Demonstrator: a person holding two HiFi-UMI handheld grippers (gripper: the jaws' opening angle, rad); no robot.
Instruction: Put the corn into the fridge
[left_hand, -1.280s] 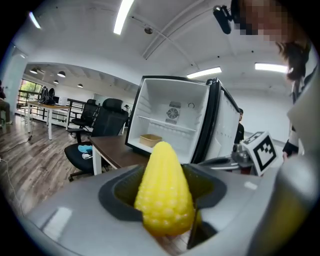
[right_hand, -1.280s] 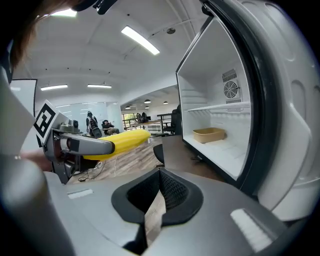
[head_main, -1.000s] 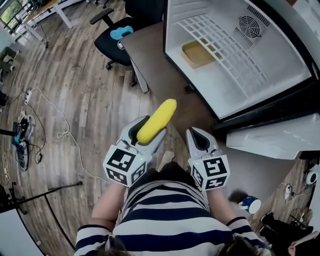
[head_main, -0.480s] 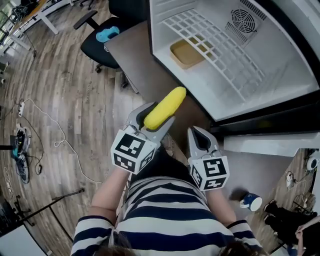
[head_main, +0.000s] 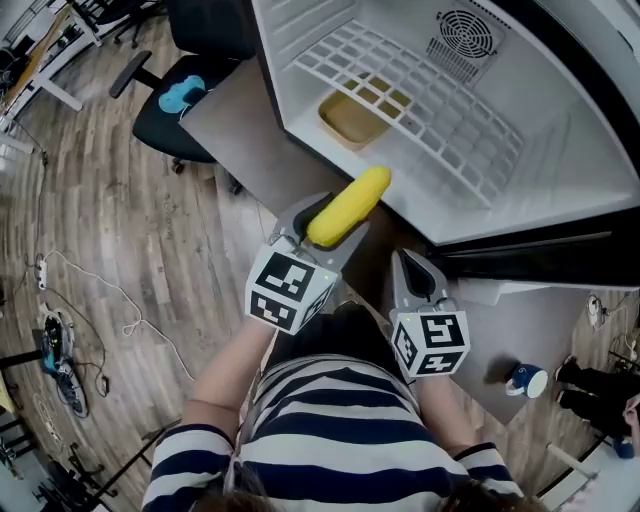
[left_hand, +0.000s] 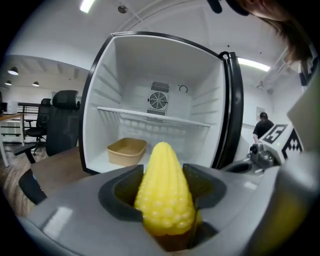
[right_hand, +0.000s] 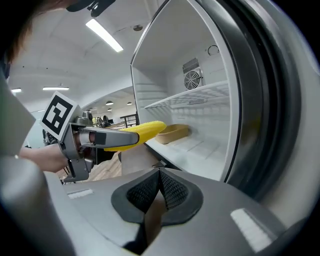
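Roughly midway. Corn (head_main: 348, 207): one cob, clamped in the jaws of the left gripper (head_main: 322, 228), tip at the front edge of the fridge (head_main: 560, 170), not yet inside. Fridge stands open. Left to do: carry in, set down, release. Right gripper (head_main: 417, 283): empty, jaws together, just below the fridge's front edge. Inside the fridge: one tan tray (head_main: 352, 118), one wire shelf (head_main: 430, 110), one fan vent (head_main: 462, 33).

Bright yellow corn (head_main: 348, 206) before the white fridge (head_main: 590, 150), tan tray (head_main: 350, 118) inside it, grey left gripper (head_main: 322, 224) with black-and-white square markers, navy-and-white striped shirt (head_main: 330, 450), grey-brown wood-grain floor (head_main: 120, 260)
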